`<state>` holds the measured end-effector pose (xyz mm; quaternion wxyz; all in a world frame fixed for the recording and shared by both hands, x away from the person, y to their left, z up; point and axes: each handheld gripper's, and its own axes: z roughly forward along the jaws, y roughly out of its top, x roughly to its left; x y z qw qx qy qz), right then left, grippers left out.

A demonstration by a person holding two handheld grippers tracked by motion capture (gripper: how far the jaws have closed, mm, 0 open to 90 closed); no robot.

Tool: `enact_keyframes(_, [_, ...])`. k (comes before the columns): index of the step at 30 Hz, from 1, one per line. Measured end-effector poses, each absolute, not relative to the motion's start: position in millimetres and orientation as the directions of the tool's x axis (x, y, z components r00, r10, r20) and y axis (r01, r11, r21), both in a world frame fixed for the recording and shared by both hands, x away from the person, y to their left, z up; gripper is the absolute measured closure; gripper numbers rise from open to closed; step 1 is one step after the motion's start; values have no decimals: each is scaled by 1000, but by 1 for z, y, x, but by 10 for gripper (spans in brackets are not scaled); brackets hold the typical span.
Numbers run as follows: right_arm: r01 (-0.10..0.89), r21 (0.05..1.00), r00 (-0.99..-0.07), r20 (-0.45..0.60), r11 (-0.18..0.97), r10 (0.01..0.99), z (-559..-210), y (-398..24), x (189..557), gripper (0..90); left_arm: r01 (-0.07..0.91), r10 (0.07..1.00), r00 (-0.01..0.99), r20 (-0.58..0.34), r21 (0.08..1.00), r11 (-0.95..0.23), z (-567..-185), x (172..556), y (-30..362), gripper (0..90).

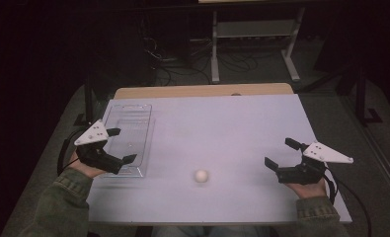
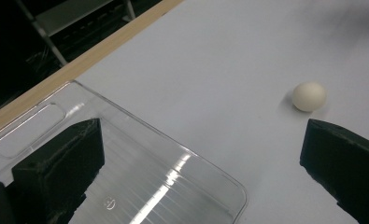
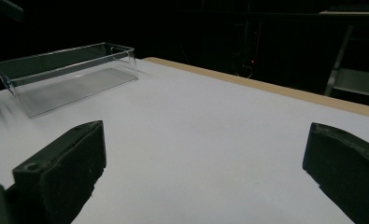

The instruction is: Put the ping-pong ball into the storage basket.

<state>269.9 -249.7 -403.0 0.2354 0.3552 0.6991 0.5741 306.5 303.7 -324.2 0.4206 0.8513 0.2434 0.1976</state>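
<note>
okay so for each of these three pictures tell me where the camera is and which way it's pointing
High view: above the person's side, looking forward and down at the white table; forearms, left gripper and right gripper show.
Left gripper view: rides the left gripper, looking over the clear tray toward the white ball; its black jaws show.
Right gripper view: rides the right gripper, low over the table, facing the tray; its black jaws show.
Shared: all see the tray.

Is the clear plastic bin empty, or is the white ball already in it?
Empty. The clear bin shows only its bare see-through bottom, and the white ball lies out on the white table, apart from the bin.
</note>
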Motion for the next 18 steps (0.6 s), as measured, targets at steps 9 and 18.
enact_keyframes(9, [226,970,-638,78,90,766,-403,-250,270,0,253,556,820,137,784,-566,-320,312,294,0])
enact_keyframes(18, [225,970,-640,76,91,765,-403,-249,270,0,250,533,834,144,763,-597,-317,318,286,0])
